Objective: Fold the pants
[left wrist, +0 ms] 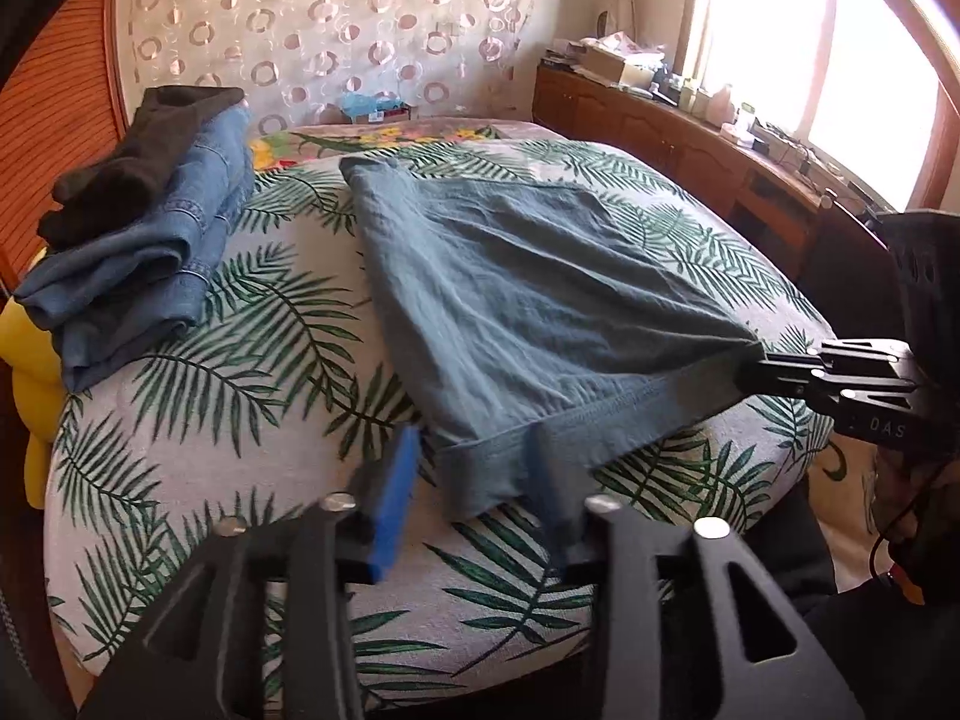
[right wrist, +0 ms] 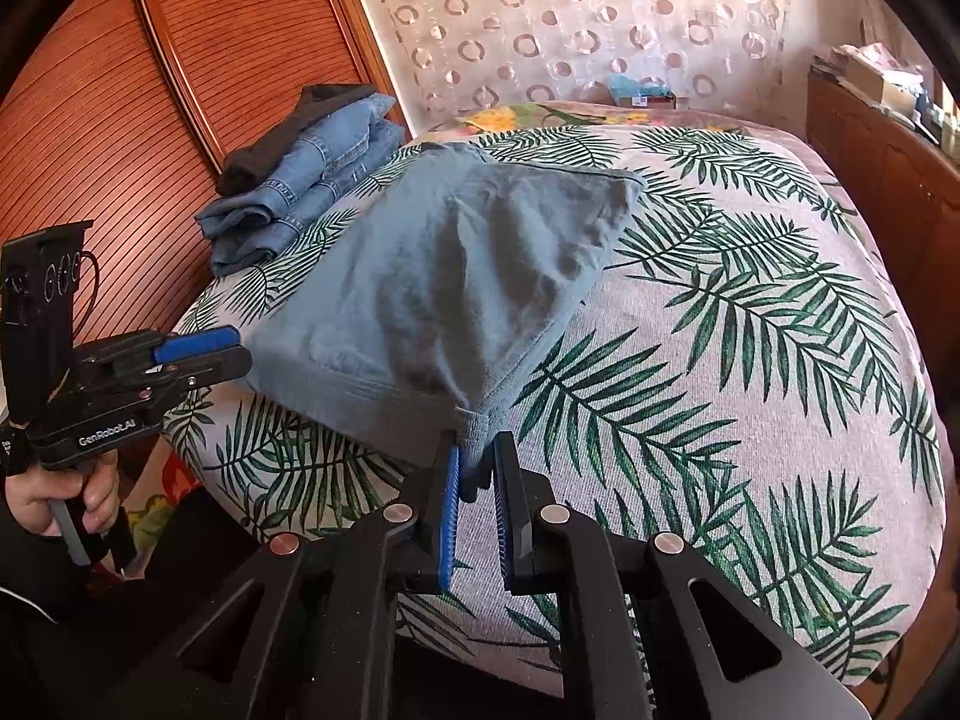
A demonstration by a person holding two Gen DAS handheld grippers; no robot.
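Grey-blue pants lie folded on the palm-leaf bed cover, seen in both wrist views. My left gripper is open; its blue pads stand apart on either side of the near hem corner without pressing it. My right gripper is shut on the other near corner of the pants and lifts that corner slightly off the cover. In the left wrist view, the right gripper pinches the cloth at the right. The right wrist view shows the left gripper, held by a hand, at the pants' left edge.
A stack of folded blue jeans with a dark garment on top sits at the bed's far left, beside the slatted wooden panel. A cluttered wooden cabinet runs along the right under a bright window. A tissue box stands behind the bed.
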